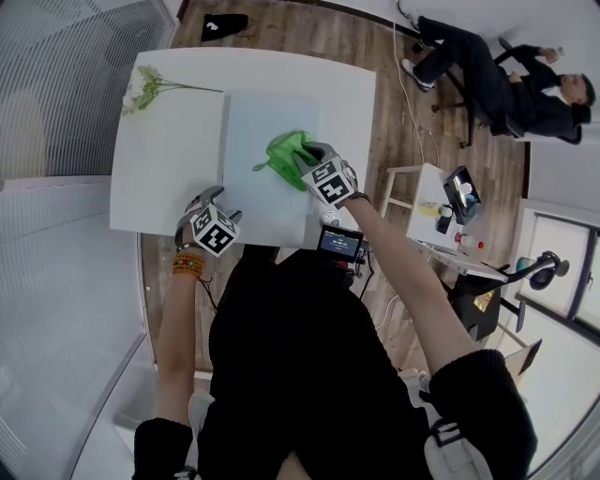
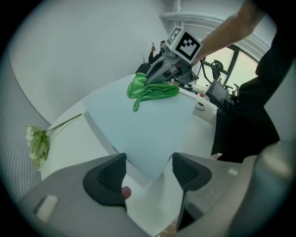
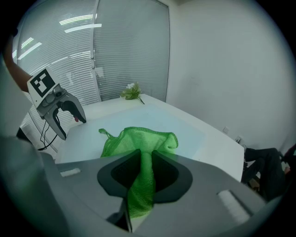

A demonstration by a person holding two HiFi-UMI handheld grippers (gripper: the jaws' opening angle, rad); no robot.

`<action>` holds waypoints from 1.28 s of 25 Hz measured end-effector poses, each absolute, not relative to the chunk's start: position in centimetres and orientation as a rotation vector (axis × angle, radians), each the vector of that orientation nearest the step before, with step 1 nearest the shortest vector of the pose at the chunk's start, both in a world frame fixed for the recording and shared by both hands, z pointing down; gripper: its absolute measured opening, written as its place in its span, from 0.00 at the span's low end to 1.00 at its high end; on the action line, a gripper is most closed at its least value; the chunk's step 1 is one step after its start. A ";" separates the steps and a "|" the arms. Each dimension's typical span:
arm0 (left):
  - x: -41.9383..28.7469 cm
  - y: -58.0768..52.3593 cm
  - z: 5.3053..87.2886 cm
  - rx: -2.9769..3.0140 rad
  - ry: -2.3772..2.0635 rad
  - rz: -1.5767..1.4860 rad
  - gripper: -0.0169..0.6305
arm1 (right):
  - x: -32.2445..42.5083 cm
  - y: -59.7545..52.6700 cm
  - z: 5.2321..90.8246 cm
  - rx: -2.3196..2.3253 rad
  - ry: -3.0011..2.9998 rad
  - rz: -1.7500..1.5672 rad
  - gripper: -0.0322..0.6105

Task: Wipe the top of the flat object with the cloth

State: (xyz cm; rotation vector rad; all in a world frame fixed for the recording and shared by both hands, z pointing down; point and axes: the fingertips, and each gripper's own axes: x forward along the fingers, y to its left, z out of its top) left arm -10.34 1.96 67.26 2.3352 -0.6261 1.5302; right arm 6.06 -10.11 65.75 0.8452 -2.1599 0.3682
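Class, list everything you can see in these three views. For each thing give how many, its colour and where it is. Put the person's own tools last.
table: one, white, middle of the head view.
flat sheet: one, pale blue, lying on the table.
cloth: one, green, bunched on the sheet's right part.
flower sprig: one, white and green, table's far left corner.
black item: one, black, beyond the table's far edge.
seated person: one, dark clothes, upper right of the head view.
side table: one, white, right of the main table, small items on it.
left tool: one, grey, jaws apart at the sheet's near corner, gripping nothing.
right tool: one, grey, jaws closed on the cloth.
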 end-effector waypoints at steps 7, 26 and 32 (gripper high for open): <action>-10.3 1.9 67.4 2.334 -0.643 1.543 0.52 | 5.6 -7.8 65.7 0.801 -2.153 0.347 0.19; -10.2 2.1 67.5 2.333 -0.657 1.542 0.52 | 4.7 -1.8 65.8 0.575 -2.133 0.306 0.19; -10.4 2.0 67.5 2.341 -0.674 1.523 0.52 | 4.4 -0.1 65.2 0.504 -2.137 0.238 0.20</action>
